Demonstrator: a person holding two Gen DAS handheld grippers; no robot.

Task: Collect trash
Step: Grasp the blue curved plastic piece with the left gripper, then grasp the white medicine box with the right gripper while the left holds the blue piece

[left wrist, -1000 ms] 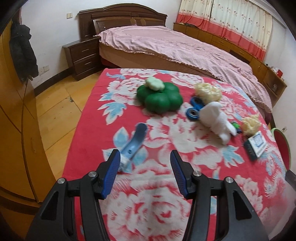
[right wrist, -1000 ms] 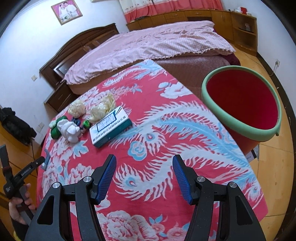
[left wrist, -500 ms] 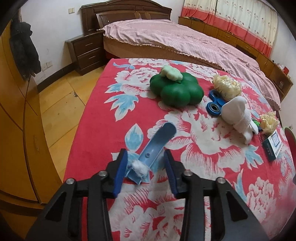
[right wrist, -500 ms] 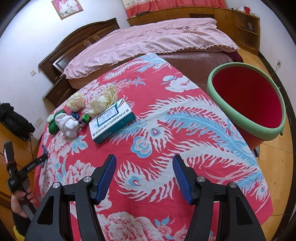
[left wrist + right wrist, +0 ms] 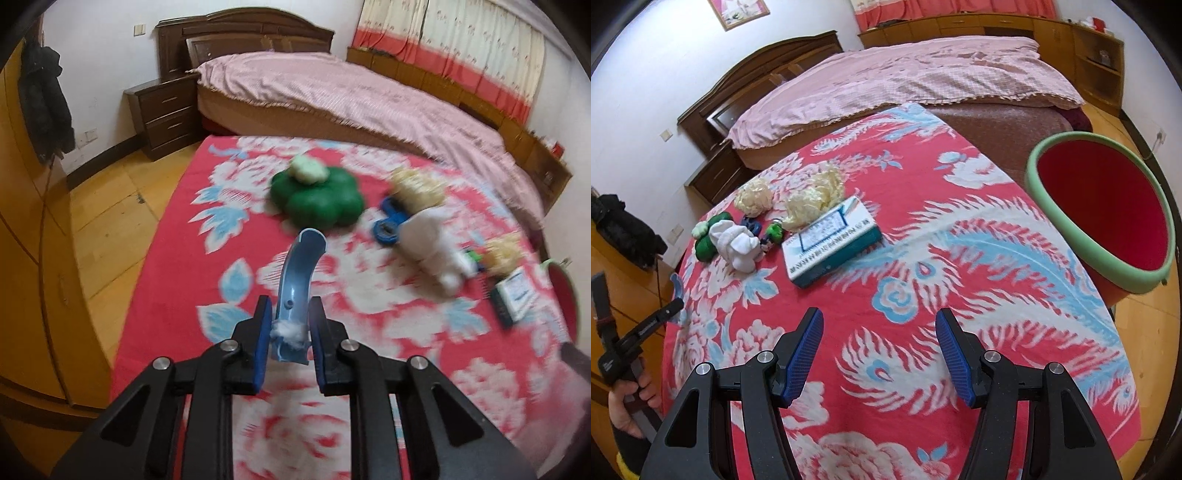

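The left gripper (image 5: 287, 332) has its jaws clamped on the near end of a curved blue plastic piece (image 5: 297, 280) with a white tuft, raised above the floral-cloth surface (image 5: 369, 314) near its left edge. The right gripper (image 5: 879, 354) hovers with jaws wide apart and nothing between them over the surface's near right part. A red bin (image 5: 1108, 221) with a green rim stands just off the right edge.
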